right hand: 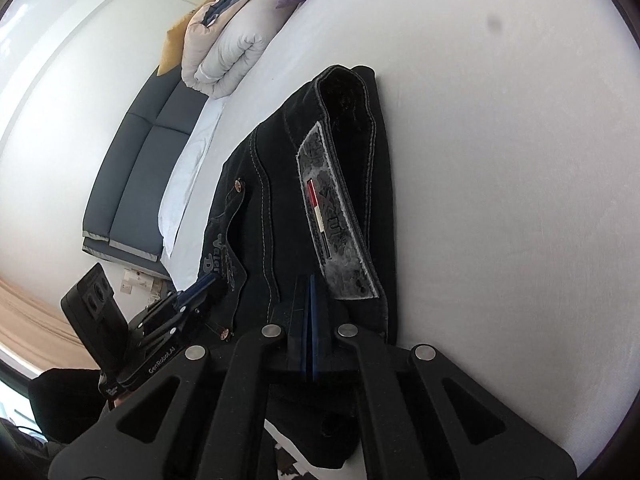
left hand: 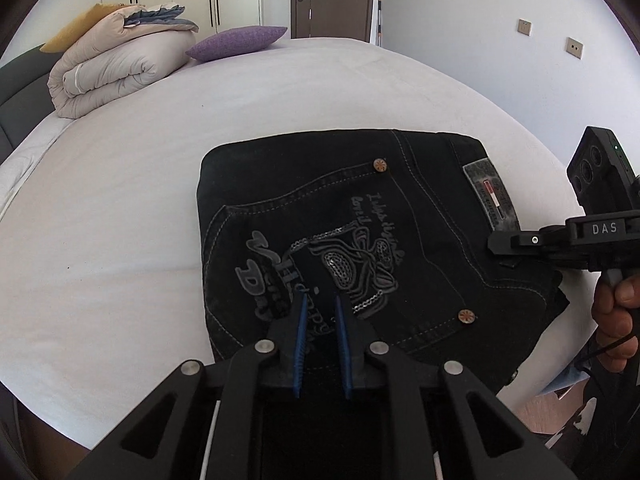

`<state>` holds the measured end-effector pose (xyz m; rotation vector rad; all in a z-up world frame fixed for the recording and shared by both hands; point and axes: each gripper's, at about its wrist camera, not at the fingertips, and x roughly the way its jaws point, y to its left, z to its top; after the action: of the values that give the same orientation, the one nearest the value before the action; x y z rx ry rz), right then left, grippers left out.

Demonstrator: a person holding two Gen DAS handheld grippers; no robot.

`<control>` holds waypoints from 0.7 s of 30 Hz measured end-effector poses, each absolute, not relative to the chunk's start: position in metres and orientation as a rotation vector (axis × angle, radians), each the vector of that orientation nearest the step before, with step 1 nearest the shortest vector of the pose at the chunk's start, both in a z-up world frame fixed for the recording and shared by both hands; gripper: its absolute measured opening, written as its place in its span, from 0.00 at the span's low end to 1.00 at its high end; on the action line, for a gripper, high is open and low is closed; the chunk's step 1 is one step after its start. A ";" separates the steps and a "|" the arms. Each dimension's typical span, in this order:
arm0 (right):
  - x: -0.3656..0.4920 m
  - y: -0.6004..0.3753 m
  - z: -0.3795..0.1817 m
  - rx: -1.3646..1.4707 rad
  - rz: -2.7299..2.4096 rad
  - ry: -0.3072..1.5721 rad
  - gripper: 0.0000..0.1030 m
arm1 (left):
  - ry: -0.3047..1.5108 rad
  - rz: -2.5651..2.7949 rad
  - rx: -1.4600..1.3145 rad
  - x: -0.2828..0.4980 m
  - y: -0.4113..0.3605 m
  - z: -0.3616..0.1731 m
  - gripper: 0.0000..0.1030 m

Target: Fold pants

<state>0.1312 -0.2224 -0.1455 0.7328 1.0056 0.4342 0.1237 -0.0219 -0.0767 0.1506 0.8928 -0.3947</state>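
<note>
Black jeans (left hand: pixel 360 240) lie folded into a compact rectangle on the white bed (left hand: pixel 140 200), back pocket embroidery and waistband label facing up. My left gripper (left hand: pixel 320 304) hovers over the pocket near the front edge, blue pads a little apart, holding nothing. My right gripper (left hand: pixel 496 242) comes in from the right beside the waistband label. In the right wrist view the jeans (right hand: pixel 288 200) run away from the right gripper (right hand: pixel 310 284), whose pads are pressed together over the waistband edge with no cloth visibly between them. The left gripper (right hand: pixel 208 280) shows there at the left.
A rolled beige duvet (left hand: pixel 116 68) with a yellow pillow and a purple cushion (left hand: pixel 240 42) sit at the head of the bed. A dark headboard (right hand: pixel 132 176) lines the left side. Wardrobe, door and wall stand behind.
</note>
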 end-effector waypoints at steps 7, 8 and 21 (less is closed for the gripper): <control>0.104 -0.220 -0.116 0.649 0.388 1.002 0.00 | 0.887 -0.393 0.154 0.119 -0.020 -0.079 0.14; 0.098 -0.220 -0.114 0.637 0.383 1.003 0.00 | 0.886 -0.393 0.150 0.119 -0.020 -0.080 0.14; 0.074 -0.231 -0.132 0.634 0.406 0.911 0.00 | 0.840 -0.394 0.100 0.112 -0.017 -0.086 0.14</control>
<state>0.0738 -0.2309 -0.1325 0.6339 0.9106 0.4064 0.1115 -0.0171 -0.0859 0.1002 0.8397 -0.3944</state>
